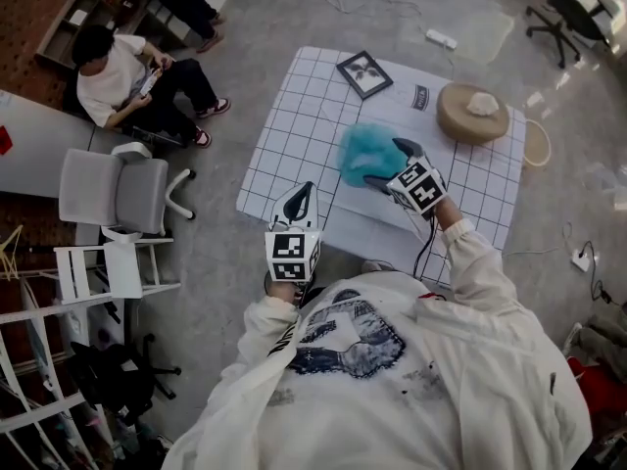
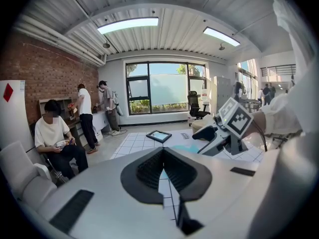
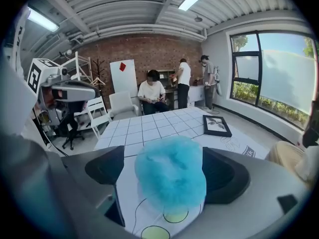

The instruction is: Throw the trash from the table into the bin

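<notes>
White gridded mat (image 1: 294, 125) covers the table. A blue fluffy wad of trash (image 3: 170, 178) lies on it, between the widely spread jaws of the right gripper (image 1: 390, 163), whose pads do not press it. The left gripper (image 1: 297, 202), jaws pressed together and empty, hovers at the mat's near edge.

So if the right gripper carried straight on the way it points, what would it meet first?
The fluffy blue bundle. It sits directly ahead between the open jaws of the right gripper, apparently lying on the gridded mat, with neither jaw pressing on it as far as the right gripper view shows.
</notes>
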Tool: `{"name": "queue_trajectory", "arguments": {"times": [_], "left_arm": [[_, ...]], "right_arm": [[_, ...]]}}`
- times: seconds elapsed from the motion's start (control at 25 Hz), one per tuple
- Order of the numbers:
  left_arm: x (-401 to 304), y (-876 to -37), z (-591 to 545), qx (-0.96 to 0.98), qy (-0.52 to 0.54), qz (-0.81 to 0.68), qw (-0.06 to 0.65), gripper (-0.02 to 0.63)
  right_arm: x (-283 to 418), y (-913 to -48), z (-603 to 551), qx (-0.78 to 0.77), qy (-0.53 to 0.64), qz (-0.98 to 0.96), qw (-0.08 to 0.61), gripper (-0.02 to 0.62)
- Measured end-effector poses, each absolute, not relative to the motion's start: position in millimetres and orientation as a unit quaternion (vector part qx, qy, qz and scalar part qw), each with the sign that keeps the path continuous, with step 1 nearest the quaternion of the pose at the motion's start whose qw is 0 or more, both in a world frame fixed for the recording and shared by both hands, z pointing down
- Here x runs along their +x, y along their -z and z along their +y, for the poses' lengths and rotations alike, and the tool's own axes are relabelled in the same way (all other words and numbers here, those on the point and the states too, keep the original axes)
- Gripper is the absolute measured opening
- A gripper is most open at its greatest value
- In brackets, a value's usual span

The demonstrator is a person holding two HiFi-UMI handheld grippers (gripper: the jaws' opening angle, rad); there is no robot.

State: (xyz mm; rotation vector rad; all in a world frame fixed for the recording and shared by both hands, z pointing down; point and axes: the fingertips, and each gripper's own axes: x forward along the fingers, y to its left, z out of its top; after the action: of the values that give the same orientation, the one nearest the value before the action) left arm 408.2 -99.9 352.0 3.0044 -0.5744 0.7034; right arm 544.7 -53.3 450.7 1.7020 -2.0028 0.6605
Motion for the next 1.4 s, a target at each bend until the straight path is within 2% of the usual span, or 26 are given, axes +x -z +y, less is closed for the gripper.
{"name": "queue_trajectory", "arguments": {"times": [0.44, 0.76, 1.4], "left_arm": [[403, -358, -108, 0.952, -0.235, -0.198, 0.006, 0.006], [395, -360, -115, 0.947, -0.243, -0.211, 0.007, 0.006], [366, -364, -121, 0.938, -0.246, -0.244, 0.017, 0.006]], "right_arm": [[562, -507, -75, 0.575, -0.253, -0.728, 0.277, 0.489], [569, -547, -79, 0.550, -0.259, -0.717, 0.342, 0.489], [557, -558, -79, 0.541, -0.288, -0.725, 0.314, 0.476]]}}
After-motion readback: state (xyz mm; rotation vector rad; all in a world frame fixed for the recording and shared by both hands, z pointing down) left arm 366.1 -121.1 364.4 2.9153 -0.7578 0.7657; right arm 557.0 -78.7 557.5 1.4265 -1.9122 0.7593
